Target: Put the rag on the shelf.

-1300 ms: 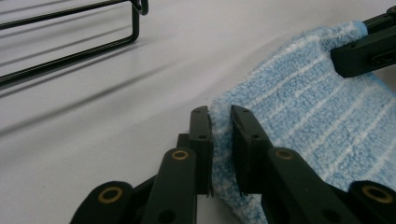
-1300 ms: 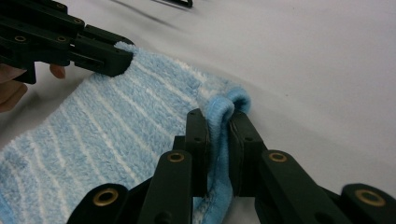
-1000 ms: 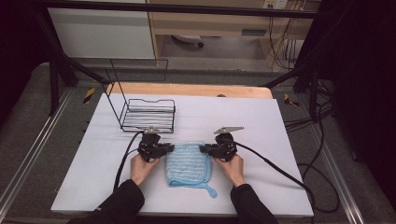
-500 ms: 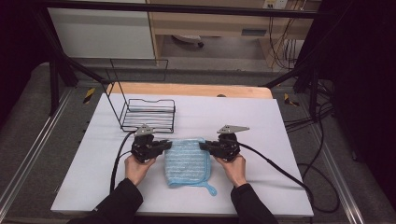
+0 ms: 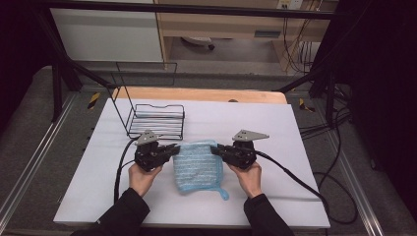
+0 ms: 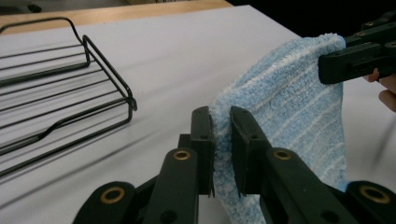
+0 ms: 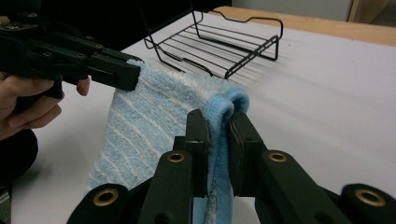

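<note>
The towel (image 5: 198,164), a light blue striped terry cloth, sits at the center of the high view, below and to the right of the wire rack (image 5: 156,120). Its far edge is raised between the 2 grippers while its near part rests on the white table (image 5: 295,132), with a small tail of cloth poking out at the lower right.

The left gripper (image 5: 175,149) pinches the towel's upper left corner. In the left gripper view its 2 jaws stand narrow, with the folded edge of the towel (image 6: 289,107) pressed between them. The right gripper (image 5: 215,149) pinches the upper right corner in the same way. In the right gripper view the jaws are nearly together, with a rolled hem of towel (image 7: 154,116) squeezed between them. In that view the left gripper (image 7: 135,74) is at the upper left and the rack (image 7: 224,42) at the top center.

The step in hand looks like lifting the towel by its 2 far corners, either to fold it toward the person or to carry it to the rack. The next move calls for both grips to stay firm and level, so the edge stays taut and neither corner slips. For a fold, the raised edge should meet the near edge squarely. For the rack, the hanging part must clear the wire rim.
</note>
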`<state>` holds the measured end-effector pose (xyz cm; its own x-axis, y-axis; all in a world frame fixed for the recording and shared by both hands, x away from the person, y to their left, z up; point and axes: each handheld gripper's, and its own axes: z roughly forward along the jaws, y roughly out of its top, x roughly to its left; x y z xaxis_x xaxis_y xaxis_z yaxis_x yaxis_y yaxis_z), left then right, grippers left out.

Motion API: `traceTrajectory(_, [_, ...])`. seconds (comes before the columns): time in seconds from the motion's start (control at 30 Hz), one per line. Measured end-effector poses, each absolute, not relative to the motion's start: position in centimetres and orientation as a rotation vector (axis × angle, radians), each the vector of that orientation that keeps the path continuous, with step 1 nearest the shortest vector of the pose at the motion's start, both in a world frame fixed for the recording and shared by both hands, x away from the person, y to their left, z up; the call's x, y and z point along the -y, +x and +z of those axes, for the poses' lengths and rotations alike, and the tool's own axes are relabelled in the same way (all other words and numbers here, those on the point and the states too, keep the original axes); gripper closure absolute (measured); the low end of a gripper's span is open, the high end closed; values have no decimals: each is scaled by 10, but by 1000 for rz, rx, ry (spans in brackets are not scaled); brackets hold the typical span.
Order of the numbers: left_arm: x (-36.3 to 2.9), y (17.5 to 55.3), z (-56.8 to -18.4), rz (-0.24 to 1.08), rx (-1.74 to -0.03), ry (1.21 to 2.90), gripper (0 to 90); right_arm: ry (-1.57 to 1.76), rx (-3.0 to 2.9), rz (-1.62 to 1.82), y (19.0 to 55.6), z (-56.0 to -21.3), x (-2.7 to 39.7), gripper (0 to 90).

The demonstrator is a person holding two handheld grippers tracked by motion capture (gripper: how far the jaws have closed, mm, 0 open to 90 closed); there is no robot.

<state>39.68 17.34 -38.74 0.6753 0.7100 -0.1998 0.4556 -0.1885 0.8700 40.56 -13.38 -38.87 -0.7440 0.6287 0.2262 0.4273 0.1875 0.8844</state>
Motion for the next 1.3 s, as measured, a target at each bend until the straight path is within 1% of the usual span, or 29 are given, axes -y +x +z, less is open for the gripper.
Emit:
traceTrajectory(0.13, [-174, 393, -380, 338, -904, 1815, 796, 980, -2243, 1590, 400, -380, 133, 806])
traceTrajectory(0.57, [-177, 383, -362, 363, -871, 1754, 796, 882, -2180, 1620, 387, -357, 133, 806])
traceTrajectory(1.0, [-181, 371, -343, 435, -832, 1690, 796, 792, -2100, 1660, 372, -336, 129, 806])
traceTrajectory(1.3, [-185, 368, -329, 469, -819, 1646, 796, 766, -2046, 1681, 368, -324, 124, 808])
